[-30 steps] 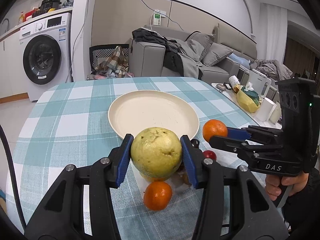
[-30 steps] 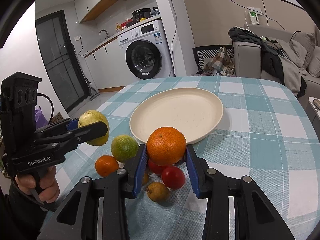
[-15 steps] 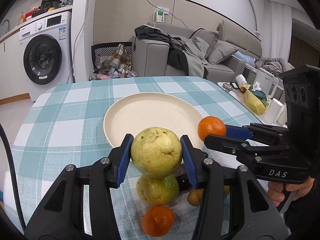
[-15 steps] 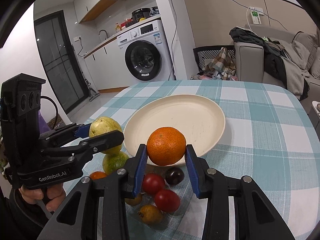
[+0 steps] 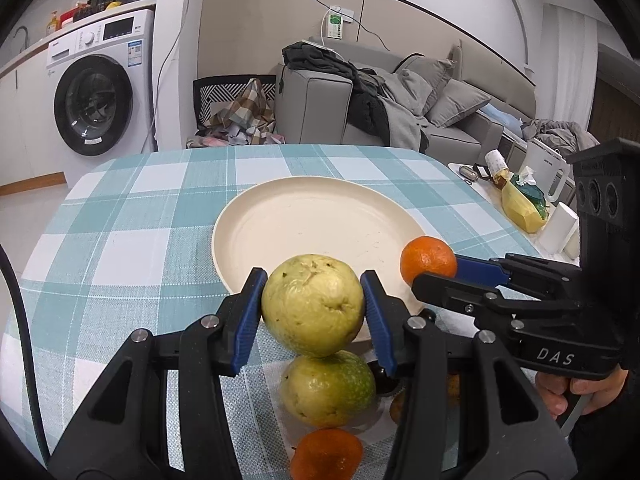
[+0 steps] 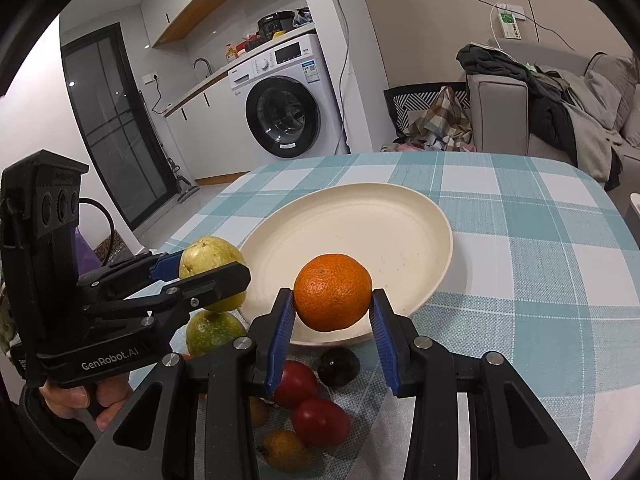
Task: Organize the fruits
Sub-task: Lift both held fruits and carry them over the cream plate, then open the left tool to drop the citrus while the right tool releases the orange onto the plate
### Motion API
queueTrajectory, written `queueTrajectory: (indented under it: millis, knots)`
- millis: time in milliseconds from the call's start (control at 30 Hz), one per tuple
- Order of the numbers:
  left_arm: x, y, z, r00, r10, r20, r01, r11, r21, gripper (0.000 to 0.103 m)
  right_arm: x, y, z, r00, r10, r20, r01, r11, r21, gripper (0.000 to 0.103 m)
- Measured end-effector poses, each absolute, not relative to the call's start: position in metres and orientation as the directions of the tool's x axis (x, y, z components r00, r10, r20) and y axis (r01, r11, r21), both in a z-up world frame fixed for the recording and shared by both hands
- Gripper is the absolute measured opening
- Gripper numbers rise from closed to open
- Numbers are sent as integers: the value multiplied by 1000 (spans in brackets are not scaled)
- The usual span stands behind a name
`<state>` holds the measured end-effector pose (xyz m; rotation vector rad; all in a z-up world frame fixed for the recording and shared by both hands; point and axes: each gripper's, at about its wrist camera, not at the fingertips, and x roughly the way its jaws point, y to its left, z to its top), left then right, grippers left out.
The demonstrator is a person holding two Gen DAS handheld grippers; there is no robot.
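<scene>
Left gripper: clenched on a yellow guava, held at the plate's near rim, lower centre.
Right gripper: an orange is pinched over the near rim.
Plate: bare, open room across the middle.
Loose fruit: clustered at the bottom edge.

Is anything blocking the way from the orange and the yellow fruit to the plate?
Nothing visible does. The orange in the right gripper and the yellow fruit in the left gripper both hang at the near rim of the plate, which looks bare inside.
</scene>
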<state>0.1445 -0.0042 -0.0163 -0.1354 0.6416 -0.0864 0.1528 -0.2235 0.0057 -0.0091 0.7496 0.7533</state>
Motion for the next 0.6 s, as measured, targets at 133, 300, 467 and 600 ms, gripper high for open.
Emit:
queueTrajectory:
  millis: [133,300,467,600]
  knots:
    - [147,-3,-20,793,-120,-597,32,987,-156,45,154,-221,4,483,610,-628,-622,744,245,40]
    - [147,-3,-19,792,-122,-598,33,987,-157,45,158,-221,1,475,600,-643,-610,752,251,40]
    - [148,-4,-21,793,-125,-596,37,987,-157,45,162,-222,-1,468,597,-651,-598,757,264,44]
    - [149,-5,-22,793,-126,-596,38,987,-158,45,160,-221,0,486,589,-645,-600,762,244,48]
